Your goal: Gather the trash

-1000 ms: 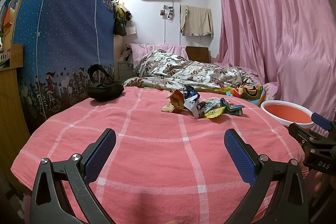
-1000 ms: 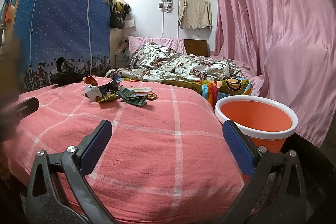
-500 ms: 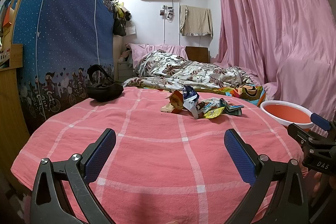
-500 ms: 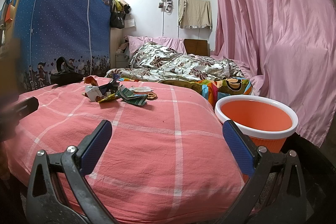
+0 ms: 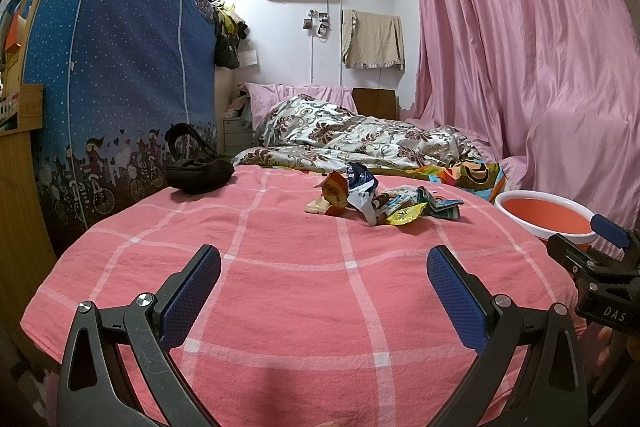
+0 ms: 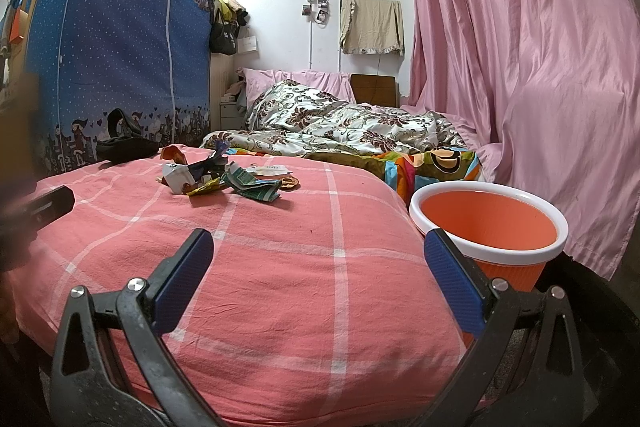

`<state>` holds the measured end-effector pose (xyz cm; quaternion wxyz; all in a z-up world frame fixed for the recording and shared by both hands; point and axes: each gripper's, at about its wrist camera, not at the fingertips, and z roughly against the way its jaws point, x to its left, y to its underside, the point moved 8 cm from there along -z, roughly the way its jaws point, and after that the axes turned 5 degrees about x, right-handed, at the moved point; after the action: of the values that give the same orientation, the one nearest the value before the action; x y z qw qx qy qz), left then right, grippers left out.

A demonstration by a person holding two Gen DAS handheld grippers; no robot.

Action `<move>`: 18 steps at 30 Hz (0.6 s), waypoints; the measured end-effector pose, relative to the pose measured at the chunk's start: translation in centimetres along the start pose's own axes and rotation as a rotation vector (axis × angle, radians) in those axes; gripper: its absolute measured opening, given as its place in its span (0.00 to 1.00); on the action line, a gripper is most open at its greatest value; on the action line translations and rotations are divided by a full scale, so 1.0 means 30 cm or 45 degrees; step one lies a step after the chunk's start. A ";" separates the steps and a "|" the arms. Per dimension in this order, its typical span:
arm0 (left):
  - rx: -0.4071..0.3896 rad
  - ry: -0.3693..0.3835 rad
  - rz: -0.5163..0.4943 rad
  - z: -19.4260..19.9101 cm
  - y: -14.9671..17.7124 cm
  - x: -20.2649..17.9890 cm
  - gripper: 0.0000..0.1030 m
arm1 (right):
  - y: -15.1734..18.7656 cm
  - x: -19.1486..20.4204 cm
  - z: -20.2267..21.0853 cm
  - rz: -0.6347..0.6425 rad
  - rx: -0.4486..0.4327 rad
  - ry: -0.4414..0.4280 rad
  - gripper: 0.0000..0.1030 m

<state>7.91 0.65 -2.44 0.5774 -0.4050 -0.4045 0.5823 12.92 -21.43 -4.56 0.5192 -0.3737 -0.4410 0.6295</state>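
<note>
Your left gripper (image 5: 323, 273) has its blue-padded fingers (image 5: 191, 293) spread wide apart, with nothing between them; they hover low over the near part of the pink checked cover (image 5: 304, 291). Your right gripper (image 6: 318, 267) is likewise spread, fingers (image 6: 452, 281) well apart and holding nothing, over the near right part of the same cover (image 6: 280, 279). In the left wrist view the right gripper's body shows at the right edge, beside the bin. The trash, a heap of crumpled wrappers (image 5: 380, 199), lies on the cover well ahead of both grippers, roughly centred in the left view and up to the left in the right view (image 6: 224, 181). Pieces visible: an orange wrapper, a blue-and-white one, a yellow one, green ones; a small brown piece (image 6: 289, 183) lies just right of the heap. The orange bin with white rim (image 6: 490, 227) stands off the right edge of the cover, lower than its surface, just beyond your right gripper's right finger; in the left view (image 5: 544, 217) it shows at far right. A black bag (image 5: 198, 173) rests on the far left of the cover, apart from the wrappers. Beyond: a patterned quilt (image 5: 352, 141), a blue fabric wardrobe (image 5: 120, 75) at left, a pink curtain (image 5: 520, 59) at right.
</note>
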 end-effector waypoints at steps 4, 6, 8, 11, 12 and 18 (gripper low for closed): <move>0.001 0.003 -0.004 -0.001 -0.005 -0.006 0.98 | -0.006 0.006 0.004 -0.002 0.001 -0.004 1.00; -0.002 0.011 -0.017 -0.001 -0.023 -0.021 0.98 | -0.009 0.009 0.006 -0.001 0.001 -0.013 1.00; -0.020 0.016 -0.024 0.004 -0.040 -0.024 0.98 | 0.007 -0.009 -0.002 0.001 -0.002 -0.021 1.00; -0.033 0.031 -0.021 -0.001 -0.065 -0.019 0.98 | -0.007 0.002 -0.032 0.003 -0.005 -0.043 1.00; -0.035 0.037 -0.021 -0.004 -0.074 -0.020 0.98 | -0.018 0.005 -0.033 0.007 -0.008 -0.049 1.00; -0.058 0.057 -0.046 -0.028 -0.135 -0.017 0.98 | -0.135 0.044 -0.056 0.074 -0.079 -0.105 1.00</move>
<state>10.10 0.18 1.07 0.5873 -0.4234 -0.4118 0.5534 15.54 -19.55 -1.31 0.4703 -0.3758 -0.4704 0.6453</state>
